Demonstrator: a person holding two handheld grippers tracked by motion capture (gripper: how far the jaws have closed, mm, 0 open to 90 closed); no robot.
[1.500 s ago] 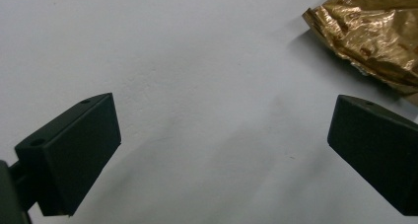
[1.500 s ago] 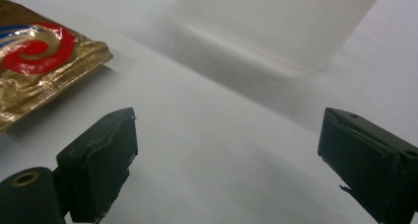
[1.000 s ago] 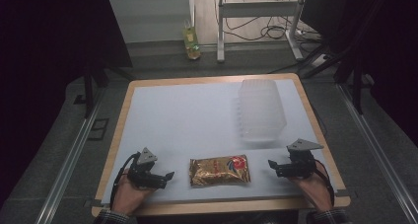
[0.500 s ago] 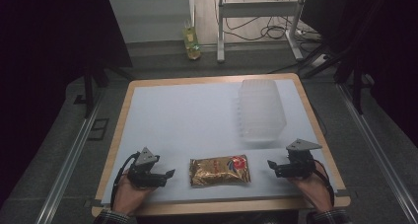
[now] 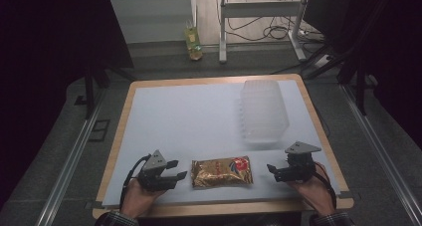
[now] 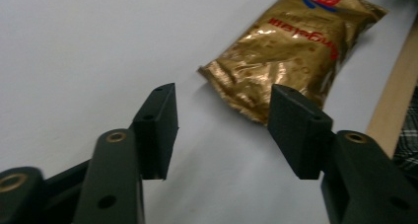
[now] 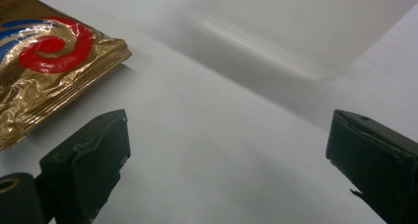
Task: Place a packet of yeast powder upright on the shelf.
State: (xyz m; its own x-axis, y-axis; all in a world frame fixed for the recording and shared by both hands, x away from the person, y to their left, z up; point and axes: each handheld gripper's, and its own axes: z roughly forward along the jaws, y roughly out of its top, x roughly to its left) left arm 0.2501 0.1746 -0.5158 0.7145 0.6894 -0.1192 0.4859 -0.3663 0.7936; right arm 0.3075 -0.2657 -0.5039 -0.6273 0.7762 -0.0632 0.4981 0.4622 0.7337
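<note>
Gold packet (image 5: 222,171) unmoved; left tongs (image 5: 176,169) have narrowed, empty.

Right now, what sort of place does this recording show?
Probably a lab or workshop recording station: a wood-edged table under a white sheet, metal rails on the grey floor, loose cables beneath a stand behind, and handheld grippers flanking a gold snack packet.

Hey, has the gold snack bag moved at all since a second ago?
No. The gold snack bag lies in the same place near the table's front edge, between the left tongs and right tongs.
</note>
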